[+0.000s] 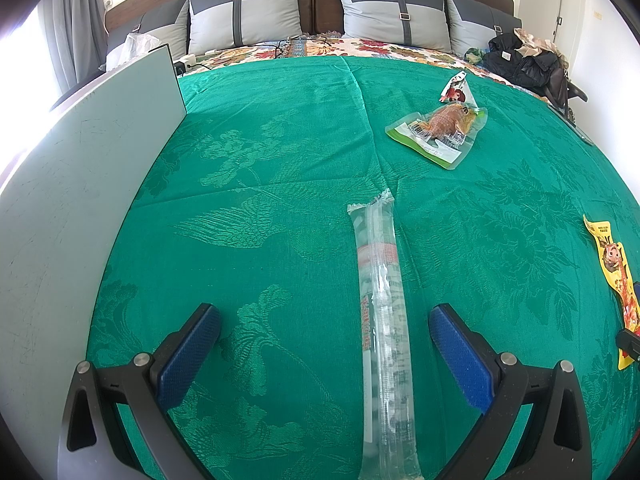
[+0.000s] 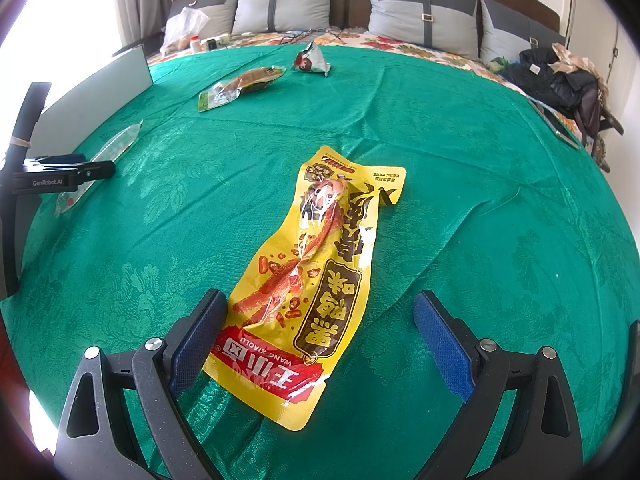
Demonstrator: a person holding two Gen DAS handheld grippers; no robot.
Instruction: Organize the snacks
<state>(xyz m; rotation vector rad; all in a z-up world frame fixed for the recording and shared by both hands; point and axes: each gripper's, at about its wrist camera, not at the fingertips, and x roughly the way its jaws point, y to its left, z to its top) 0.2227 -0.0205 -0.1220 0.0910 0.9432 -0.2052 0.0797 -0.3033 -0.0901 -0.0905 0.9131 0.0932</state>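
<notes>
A long clear tube packet point(image 1: 383, 320) lies lengthwise on the green cloth between the wide-apart fingers of my left gripper point(image 1: 324, 336), which is open and not touching it. The same tube packet point(image 2: 100, 160) shows at the left of the right wrist view, under the left gripper point(image 2: 68, 174). A yellow spicy-strip packet point(image 2: 308, 280) lies flat between the fingers of my open right gripper point(image 2: 320, 328); its left pad sits at the packet's edge. That yellow packet point(image 1: 612, 280) appears at the right of the left wrist view. Farther back lie a green fish packet point(image 1: 440, 130) and a small red-and-white packet point(image 1: 456, 88).
A pale grey board point(image 1: 80, 200) stands along the left edge of the green cloth point(image 1: 260, 160). Grey pillows point(image 1: 244, 12) line the headboard. Dark clothing point(image 1: 524, 60) is piled at the far right. A plastic bag and small bottle point(image 2: 188, 36) sit at the far left.
</notes>
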